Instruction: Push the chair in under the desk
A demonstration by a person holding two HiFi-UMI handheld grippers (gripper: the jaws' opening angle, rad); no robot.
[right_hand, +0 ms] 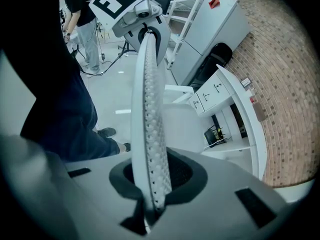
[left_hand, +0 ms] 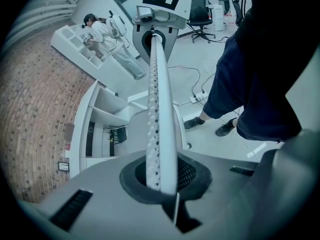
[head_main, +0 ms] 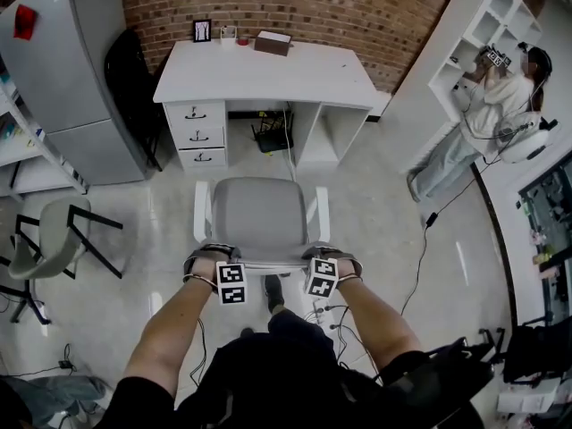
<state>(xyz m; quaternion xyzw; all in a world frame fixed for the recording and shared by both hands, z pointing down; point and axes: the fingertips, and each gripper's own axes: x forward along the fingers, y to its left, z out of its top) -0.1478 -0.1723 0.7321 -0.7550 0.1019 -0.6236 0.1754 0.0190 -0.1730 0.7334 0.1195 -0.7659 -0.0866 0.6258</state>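
Floor (head_main: 384, 206): pale and glossy, bare between chair and desk apart from a black cable (head_main: 420, 259) trailing off to the right.
Left tool (head_main: 223, 271): shut tight on the left end of the backrest's top edge, pointing steeply down.
Right tool (head_main: 322, 271): clamped on the right end of the same edge, with the rim passing straight between the jaws in the right gripper view.
Backrest (left_hand: 161, 99): thin perforated rim, long axis crosswise, spanning from one tool to the other; neither hand nearer than the other.
Chair (head_main: 261, 214): grey seat with white arms, directly ahead of both tools, seat towards the desk and well apart from it.
Push line: straight ahead, away from the body, into the kneehole (head_main: 255, 119); by the look of it, roughly lined up with the opening already.
In the way: black router (head_main: 271, 135) with antennas on the floor deep inside the kneehole, likely to meet the chair base on a full push; clearance of the chair arms under the top impossible to judge.
Drawers (head_main: 198, 132): left flank of the opening, near enough to clip on a crooked push.
Desk (head_main: 268, 77): white top, with a picture frame (head_main: 202, 30) and a brown box (head_main: 273, 42) at the back by the brick wall (head_main: 295, 3).
Sides: grey-green chair (head_main: 49, 239) and grey fridge (head_main: 80, 88) to the left, a person (head_main: 496, 96) at white shelves far right, all clear of the path.
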